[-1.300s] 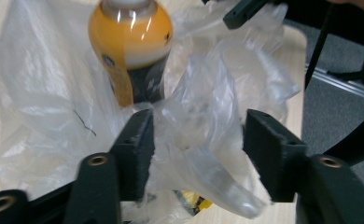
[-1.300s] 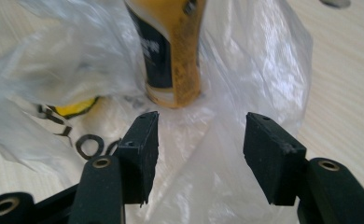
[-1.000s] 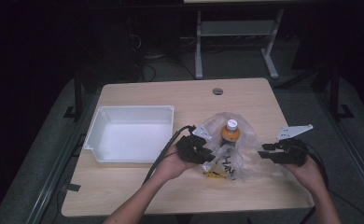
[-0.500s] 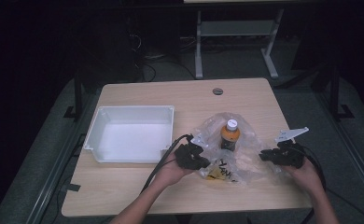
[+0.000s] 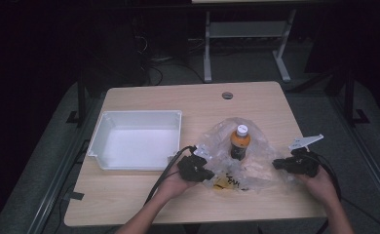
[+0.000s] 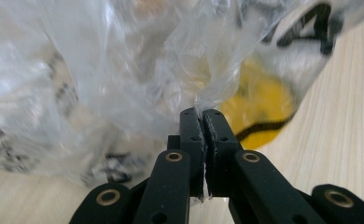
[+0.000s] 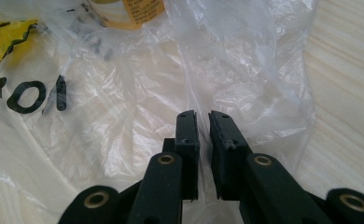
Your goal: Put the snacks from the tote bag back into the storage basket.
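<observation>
Both hands sit lower in the frame than a second ago, settled at the near edge of the clear plastic bag [image 5: 237, 161], which lies crumpled at lower centre of the wooden counter [image 5: 144, 200]. The bag, the bottle inside it and the tub have kept their places. Both pairs of tongs have just been closing. The left tongs [image 5: 208, 174], at the bag's lower left corner, are now clamped on a pinch of the plastic, the film rising from between the pressed jaws in the left gripper view [image 6: 203, 114]. The right tongs [image 5: 276, 165], at the bag's right edge, stand a narrow slit apart over the film in the right gripper view [image 7: 202, 116]; whether they bite the plastic cannot be told.

The white plastic tub [image 5: 100, 141] occupies the left of the counter, just beside the left hand. The orange bottle with a white cap [image 5: 239, 141] stands upright inside the bag, between the two hands. A yellow printed patch [image 5: 222, 183] shows through the film at the bag's lower edge.
</observation>
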### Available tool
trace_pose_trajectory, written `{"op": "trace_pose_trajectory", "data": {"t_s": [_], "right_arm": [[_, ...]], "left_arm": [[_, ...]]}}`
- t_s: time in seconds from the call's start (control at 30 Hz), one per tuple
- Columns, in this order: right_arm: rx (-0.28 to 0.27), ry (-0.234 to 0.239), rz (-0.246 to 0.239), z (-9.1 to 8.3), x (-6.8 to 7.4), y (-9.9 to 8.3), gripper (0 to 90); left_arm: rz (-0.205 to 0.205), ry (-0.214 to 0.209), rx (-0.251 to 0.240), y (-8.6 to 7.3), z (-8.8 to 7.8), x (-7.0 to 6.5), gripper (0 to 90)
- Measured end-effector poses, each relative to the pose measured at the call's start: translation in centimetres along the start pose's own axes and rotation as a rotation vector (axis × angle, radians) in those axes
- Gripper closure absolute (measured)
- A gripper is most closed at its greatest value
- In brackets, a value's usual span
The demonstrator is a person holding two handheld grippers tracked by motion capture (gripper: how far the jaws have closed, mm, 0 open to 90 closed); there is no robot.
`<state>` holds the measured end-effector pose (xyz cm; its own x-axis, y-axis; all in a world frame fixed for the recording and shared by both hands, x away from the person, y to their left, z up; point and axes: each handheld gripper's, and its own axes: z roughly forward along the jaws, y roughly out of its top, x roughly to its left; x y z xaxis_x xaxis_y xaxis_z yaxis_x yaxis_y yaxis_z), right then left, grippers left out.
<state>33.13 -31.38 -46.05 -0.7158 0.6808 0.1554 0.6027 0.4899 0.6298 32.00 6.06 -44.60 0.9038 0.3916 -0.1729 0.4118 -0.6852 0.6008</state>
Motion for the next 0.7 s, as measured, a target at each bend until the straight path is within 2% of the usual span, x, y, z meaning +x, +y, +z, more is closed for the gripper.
{"op": "trace_pose_trajectory", "data": {"t_s": [0.17,0.3,0.47,0.7], "right_arm": [[0.001,0.001,0.012,0.1,0.1,0.0,81.1],[-0.026,-0.003,0.002,-0.4,0.3,0.2,78.6],[-0.092,0.0,-0.032,-1.7,0.8,0.5,72.7],[-0.116,0.009,-0.041,-2.2,1.3,0.9,61.3]], "left_arm": [[0.002,-0.004,-0.01,-0.2,-0.4,-0.1,86.7],[-0.01,-0.014,-0.052,-0.3,-1.1,-0.2,82.0],[-0.005,-0.015,-0.095,-0.5,-2.8,-0.2,75.3],[-0.001,-0.01,-0.139,-0.9,-5.1,-0.3,70.0]]}}
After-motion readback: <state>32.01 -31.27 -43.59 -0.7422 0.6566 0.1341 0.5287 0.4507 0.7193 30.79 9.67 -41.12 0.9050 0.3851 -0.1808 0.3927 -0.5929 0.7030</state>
